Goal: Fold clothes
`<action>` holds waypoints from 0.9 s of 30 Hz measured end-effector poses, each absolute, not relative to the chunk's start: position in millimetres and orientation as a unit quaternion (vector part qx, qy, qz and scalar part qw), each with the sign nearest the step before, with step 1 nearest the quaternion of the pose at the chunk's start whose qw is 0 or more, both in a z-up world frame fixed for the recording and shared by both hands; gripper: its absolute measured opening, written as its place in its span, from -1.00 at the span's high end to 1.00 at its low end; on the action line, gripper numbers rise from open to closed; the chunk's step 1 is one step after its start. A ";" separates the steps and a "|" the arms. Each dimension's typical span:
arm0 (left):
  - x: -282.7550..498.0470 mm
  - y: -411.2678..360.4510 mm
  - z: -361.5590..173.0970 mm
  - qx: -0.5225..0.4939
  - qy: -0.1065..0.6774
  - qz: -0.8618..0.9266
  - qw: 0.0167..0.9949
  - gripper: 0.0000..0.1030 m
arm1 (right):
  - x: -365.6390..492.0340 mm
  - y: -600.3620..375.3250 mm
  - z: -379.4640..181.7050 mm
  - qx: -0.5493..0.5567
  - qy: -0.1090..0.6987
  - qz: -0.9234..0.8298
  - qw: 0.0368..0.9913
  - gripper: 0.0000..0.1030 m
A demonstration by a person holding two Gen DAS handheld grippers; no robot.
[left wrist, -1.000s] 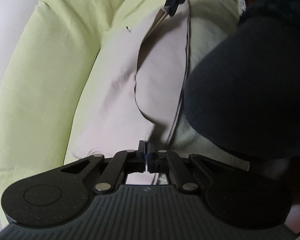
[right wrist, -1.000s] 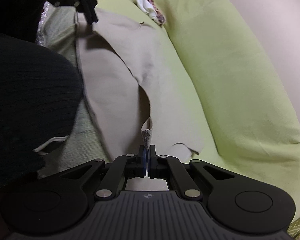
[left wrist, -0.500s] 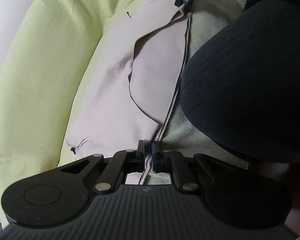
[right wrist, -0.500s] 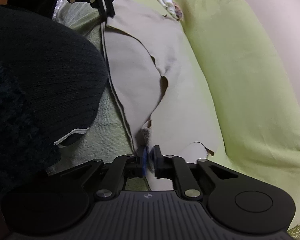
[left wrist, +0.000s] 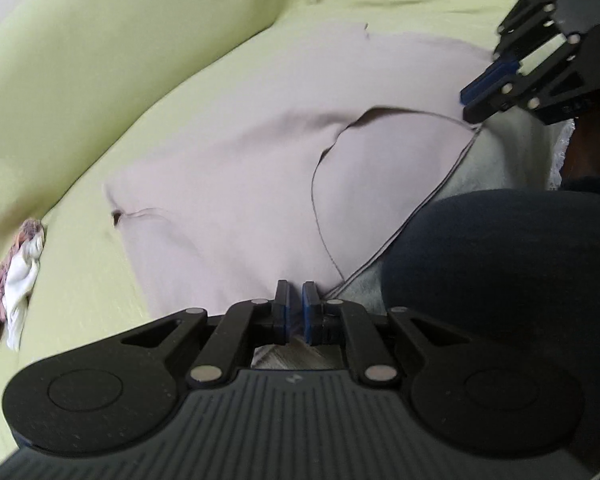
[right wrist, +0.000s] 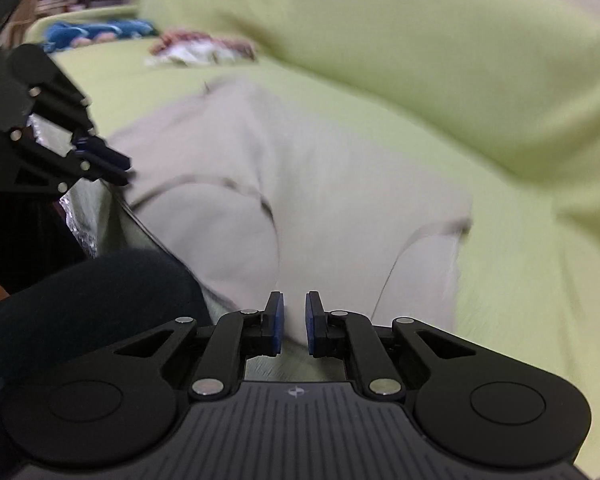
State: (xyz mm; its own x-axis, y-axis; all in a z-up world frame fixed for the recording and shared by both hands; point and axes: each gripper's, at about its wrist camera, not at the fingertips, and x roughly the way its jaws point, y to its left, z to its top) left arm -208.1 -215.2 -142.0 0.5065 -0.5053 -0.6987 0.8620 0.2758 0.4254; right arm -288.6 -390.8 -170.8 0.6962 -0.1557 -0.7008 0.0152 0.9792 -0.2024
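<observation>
The right wrist view is smeared by motion, so the edges of the beige cloth (right wrist: 300,184) are not sharp. The blue heap (right wrist: 96,32) and the patterned heap (right wrist: 200,46) behind it cannot be identified. The near edge of the cloth is hidden by the dark knee (left wrist: 500,272). The right tool (left wrist: 470,106) is cut off by the picture's edge.

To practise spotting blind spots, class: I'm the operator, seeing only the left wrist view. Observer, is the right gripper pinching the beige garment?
Observer: No. In its own view the right gripper has its pads apart, not pressing the beige garment. Its jaws have just been opening, then easing back a little.
Operator: Is anything further along the couch that I can't see?
Observer: Yes, a blue item lies on the green couch, beyond the patterned cloth.
</observation>
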 end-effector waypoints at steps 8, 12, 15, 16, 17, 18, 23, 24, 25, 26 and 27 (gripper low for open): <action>-175.1 -239.4 -81.8 0.306 0.210 -0.451 0.812 0.85 | -272.7 -414.3 -129.0 -0.015 0.343 -0.070 0.937 0.78; -148.5 -280.3 -72.9 0.252 0.230 -0.449 0.826 0.85 | -236.7 -425.0 -119.3 0.039 0.320 -0.066 0.944 0.78; -133.6 -302.8 -83.6 0.226 0.269 -0.458 0.817 0.85 | -215.0 -424.6 -125.9 0.048 0.329 -0.054 0.942 0.78; -130.4 -305.7 -93.2 0.239 0.283 -0.454 0.811 0.85 | -210.4 -425.5 -129.7 0.051 0.336 -0.052 0.939 0.75; -127.3 -308.4 -103.0 0.252 0.298 -0.449 0.804 0.85 | -207.0 -427.1 -134.6 0.052 0.347 -0.056 0.935 0.74; -124.2 -311.0 -112.9 0.265 0.312 -0.443 0.797 0.85 | -205.5 -429.7 -138.9 0.050 0.363 -0.066 0.928 0.74; -139.0 -293.2 -102.5 0.284 0.255 -0.460 0.802 0.85 | -213.6 -443.1 -131.0 0.064 0.359 -0.073 0.928 0.74; -138.5 -290.6 -97.6 0.275 0.244 -0.465 0.805 0.85 | -213.7 -444.6 -128.7 0.059 0.352 -0.079 0.931 0.72; -136.3 -288.3 -92.6 0.265 0.237 -0.469 0.809 0.84 | -211.6 -449.2 -126.2 0.056 0.344 -0.088 0.933 0.69; -132.4 -284.8 -89.1 0.259 0.235 -0.465 0.813 0.78 | -208.7 -455.2 -125.4 0.057 0.336 -0.100 0.935 0.68; -125.9 -285.4 -89.7 0.258 0.234 -0.455 0.820 0.76 | -205.7 -461.3 -125.0 0.060 0.329 -0.112 0.936 0.68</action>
